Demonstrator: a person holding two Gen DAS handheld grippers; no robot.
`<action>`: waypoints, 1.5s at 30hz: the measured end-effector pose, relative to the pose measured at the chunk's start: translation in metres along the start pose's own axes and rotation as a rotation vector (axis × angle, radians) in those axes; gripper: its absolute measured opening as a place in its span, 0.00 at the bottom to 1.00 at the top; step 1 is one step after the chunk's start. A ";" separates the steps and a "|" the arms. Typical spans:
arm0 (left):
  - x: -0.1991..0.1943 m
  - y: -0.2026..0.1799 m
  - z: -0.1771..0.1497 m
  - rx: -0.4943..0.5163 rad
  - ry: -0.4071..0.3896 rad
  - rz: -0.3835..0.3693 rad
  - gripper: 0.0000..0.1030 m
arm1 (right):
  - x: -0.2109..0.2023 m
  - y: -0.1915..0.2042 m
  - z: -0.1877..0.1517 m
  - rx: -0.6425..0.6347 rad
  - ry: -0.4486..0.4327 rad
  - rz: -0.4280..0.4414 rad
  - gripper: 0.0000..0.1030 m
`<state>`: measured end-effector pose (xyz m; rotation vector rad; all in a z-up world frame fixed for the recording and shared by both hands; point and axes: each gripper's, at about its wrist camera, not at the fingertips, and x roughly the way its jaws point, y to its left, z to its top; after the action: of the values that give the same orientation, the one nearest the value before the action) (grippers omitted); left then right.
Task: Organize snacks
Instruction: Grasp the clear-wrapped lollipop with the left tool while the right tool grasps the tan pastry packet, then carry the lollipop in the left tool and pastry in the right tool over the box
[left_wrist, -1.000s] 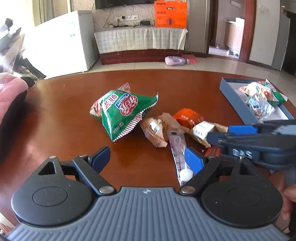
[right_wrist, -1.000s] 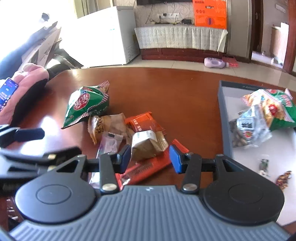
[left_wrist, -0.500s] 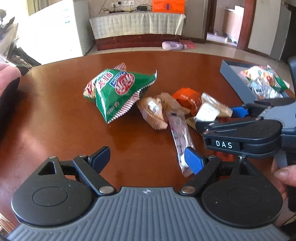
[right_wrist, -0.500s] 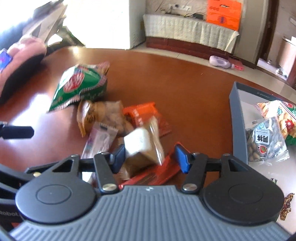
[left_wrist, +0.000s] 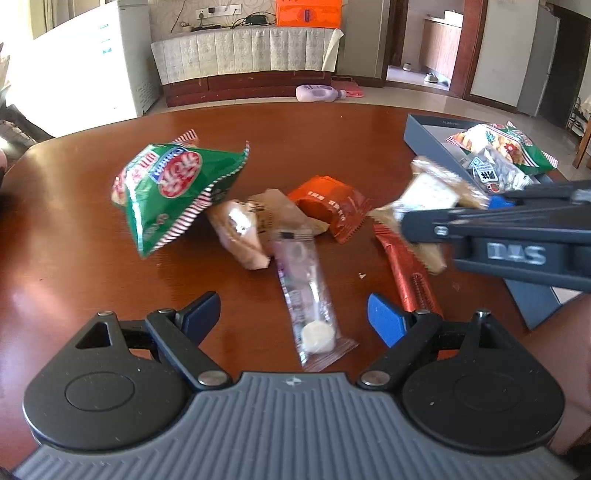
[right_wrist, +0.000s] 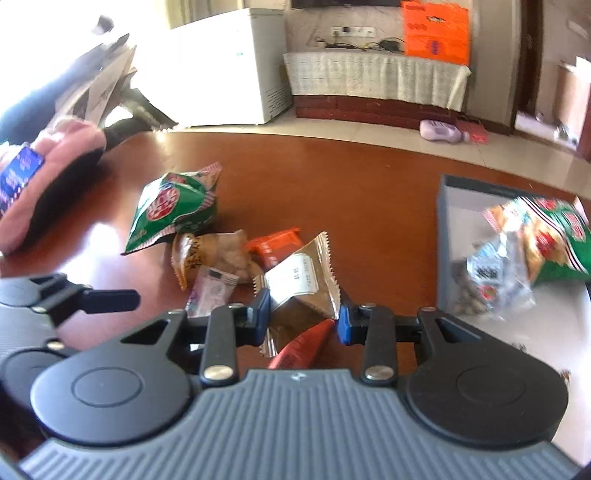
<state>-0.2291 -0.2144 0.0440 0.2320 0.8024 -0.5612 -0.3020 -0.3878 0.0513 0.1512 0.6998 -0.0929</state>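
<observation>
right gripper (right_wrist: 302, 320) clamping brown packet (right_wrist: 301, 282), lifted

Probably a home living room: white freezer (right_wrist: 236, 66), cloth-draped TV stand (left_wrist: 243, 51), tiled floor (left_wrist: 388, 96).

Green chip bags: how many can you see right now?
2. One green chip bag lies on the table, another green bag in the blue box. Others may be hidden.

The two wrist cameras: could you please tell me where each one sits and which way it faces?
Left wrist: on the left gripper, facing forward over the table at loose snacks; its open fingers, the right gripper and a hand show.
Right wrist: on the right gripper, facing the same way; its fingers grip the brown packet.
Shared: green bag, blue box.
</observation>
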 end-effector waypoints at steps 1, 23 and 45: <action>0.004 -0.002 0.001 -0.006 0.006 0.002 0.86 | -0.002 -0.003 -0.001 0.004 0.000 -0.003 0.37; 0.009 -0.025 0.005 0.062 -0.046 -0.001 0.15 | -0.041 -0.015 -0.015 -0.016 -0.034 0.002 0.37; -0.001 -0.042 0.016 0.077 -0.101 0.001 0.15 | -0.060 -0.019 -0.022 -0.026 -0.055 -0.007 0.37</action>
<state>-0.2434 -0.2552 0.0563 0.2727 0.6832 -0.5986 -0.3636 -0.4003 0.0716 0.1208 0.6467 -0.0941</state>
